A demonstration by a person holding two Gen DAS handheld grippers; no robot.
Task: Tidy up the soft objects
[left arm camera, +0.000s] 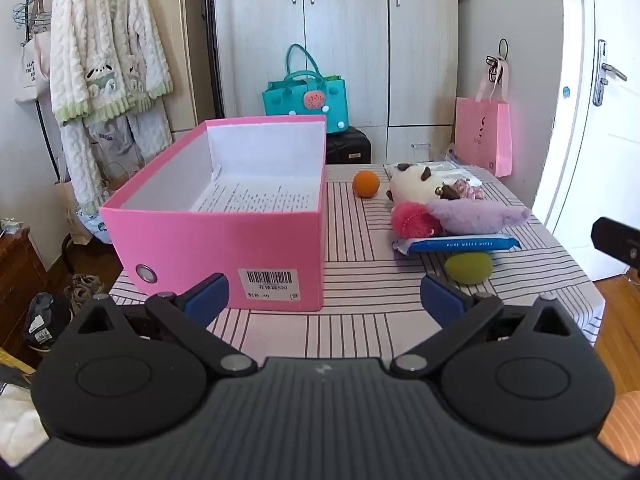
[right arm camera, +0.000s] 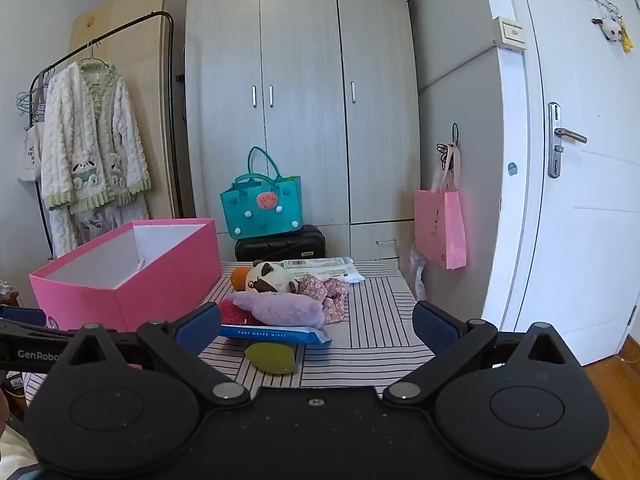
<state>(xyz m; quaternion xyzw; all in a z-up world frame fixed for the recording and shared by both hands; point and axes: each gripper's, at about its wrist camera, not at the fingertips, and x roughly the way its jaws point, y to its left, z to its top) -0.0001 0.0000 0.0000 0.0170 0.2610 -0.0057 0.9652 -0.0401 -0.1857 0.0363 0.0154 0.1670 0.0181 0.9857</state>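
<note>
Left wrist view shows the big pink box (left arm camera: 224, 216) on the striped tabletop (left arm camera: 360, 280), with the left gripper (left arm camera: 324, 300) wide apart and holding nothing. To the right of the box sit an orange ball (left arm camera: 366, 184), a panda toy (left arm camera: 416, 186), a purple plush (left arm camera: 476, 216), blue wipes (left arm camera: 460, 245) and a green ball (left arm camera: 468, 267). Right wrist view shows the right gripper (right arm camera: 316, 328) wide apart too, empty, near the green ball.

Ahead of my right fingers, I read "PURE WATER WIPES" on the flat blue wipes packet (right arm camera: 276, 334). "GenRobo" shows on the black left gripper arm (right arm camera: 36, 354). The pink cardboard box's barcode label (left arm camera: 269, 285) is partly legible: "40".
</note>
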